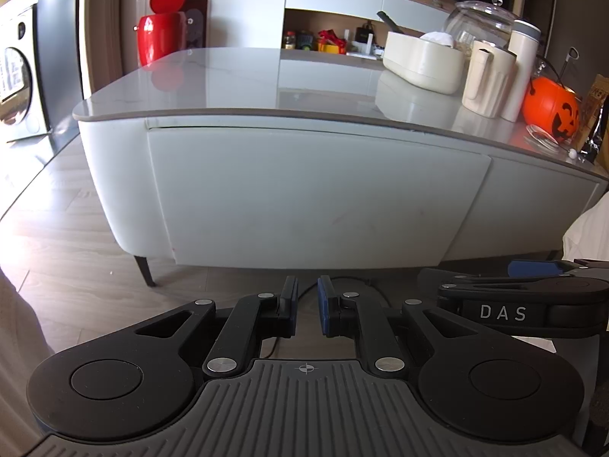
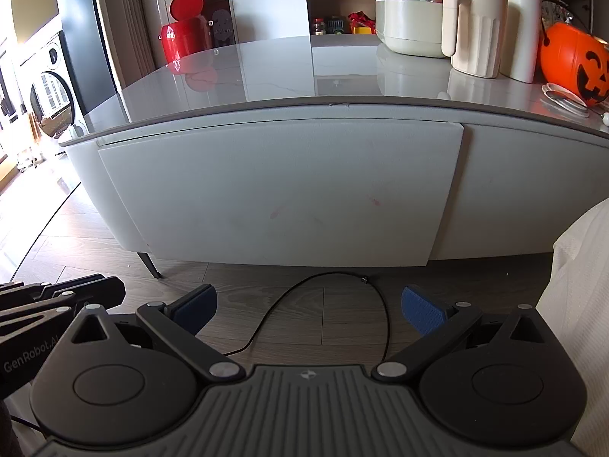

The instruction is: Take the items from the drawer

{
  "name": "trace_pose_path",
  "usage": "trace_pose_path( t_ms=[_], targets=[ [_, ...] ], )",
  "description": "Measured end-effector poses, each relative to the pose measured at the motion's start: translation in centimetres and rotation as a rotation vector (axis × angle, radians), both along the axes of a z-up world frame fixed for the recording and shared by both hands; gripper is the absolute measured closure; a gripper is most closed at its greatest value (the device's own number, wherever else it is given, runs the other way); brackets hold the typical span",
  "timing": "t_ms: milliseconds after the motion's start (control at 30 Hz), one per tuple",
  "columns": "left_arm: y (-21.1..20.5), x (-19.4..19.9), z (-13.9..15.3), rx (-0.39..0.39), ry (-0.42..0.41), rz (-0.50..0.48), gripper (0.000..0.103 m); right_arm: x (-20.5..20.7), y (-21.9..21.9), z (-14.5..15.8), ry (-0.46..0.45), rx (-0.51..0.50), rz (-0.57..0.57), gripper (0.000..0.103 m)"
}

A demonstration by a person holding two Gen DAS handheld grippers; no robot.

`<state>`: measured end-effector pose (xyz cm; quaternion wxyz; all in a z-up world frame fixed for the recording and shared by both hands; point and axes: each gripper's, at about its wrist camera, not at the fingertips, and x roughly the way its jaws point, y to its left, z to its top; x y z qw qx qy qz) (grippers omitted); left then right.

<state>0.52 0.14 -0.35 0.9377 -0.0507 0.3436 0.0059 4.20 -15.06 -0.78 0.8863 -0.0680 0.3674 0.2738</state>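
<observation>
A low white coffee table (image 1: 114,175) has a wide drawer front (image 1: 312,198) under its glossy grey top, pushed in with only thin seams showing. The same drawer front (image 2: 281,190) fills the middle of the right wrist view. My left gripper (image 1: 307,306) hovers low over the floor, well short of the drawer, its blue pads almost together with nothing between them. My right gripper (image 2: 309,310) stands wide open and empty, equally far back. The drawer's contents are hidden.
On the tabletop at the right stand a cream tub (image 1: 422,64), a cream jug (image 1: 487,76), a tall white canister (image 1: 521,72) and an orange pumpkin bucket (image 1: 550,106). A black cable (image 2: 323,304) lies on the wood floor. White fabric (image 2: 582,304) is at the right.
</observation>
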Motion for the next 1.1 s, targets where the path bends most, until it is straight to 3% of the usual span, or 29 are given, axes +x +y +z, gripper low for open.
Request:
trace_pose_path(
  t_ms=[1100],
  targets=[
    [0.1, 0.31, -0.38, 0.001, 0.014, 0.0, 0.089, 0.2, 0.11, -0.24, 0.008, -0.011, 0.022, 0.0]
  ],
)
